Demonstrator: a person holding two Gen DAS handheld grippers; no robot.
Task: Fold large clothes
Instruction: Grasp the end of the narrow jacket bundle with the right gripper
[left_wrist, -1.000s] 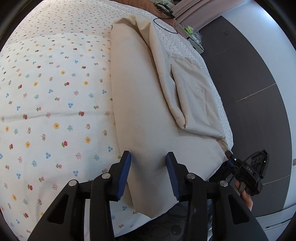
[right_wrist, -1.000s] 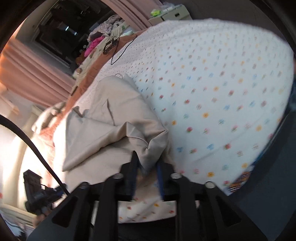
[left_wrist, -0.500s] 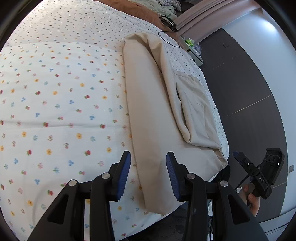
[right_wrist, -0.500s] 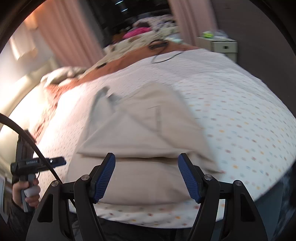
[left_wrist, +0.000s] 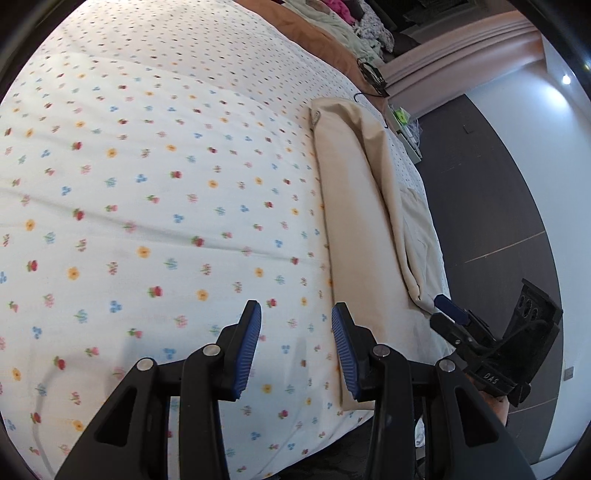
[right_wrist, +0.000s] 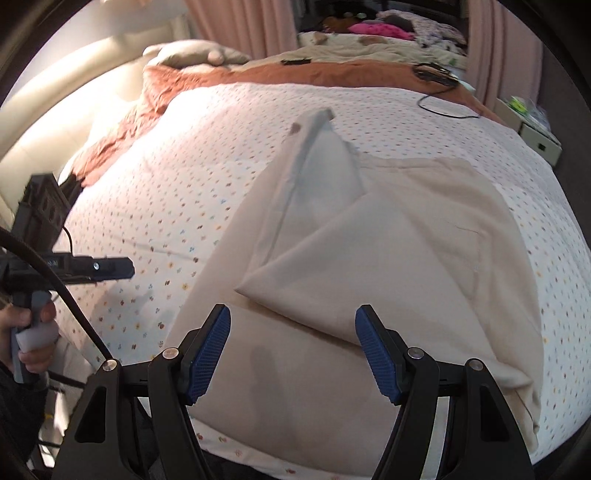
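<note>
Both tools, left (left_wrist: 295, 325) and right (right_wrist: 293, 332), agape above garment (right_wrist: 388, 258).

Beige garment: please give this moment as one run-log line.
beige garment: partly folded on bed | left gripper: open | right gripper: open

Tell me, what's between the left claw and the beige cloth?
Only flowered bedsheet, seen in the left wrist view. The open left claw hovers beside the beige cloth, with nothing else between.
</note>
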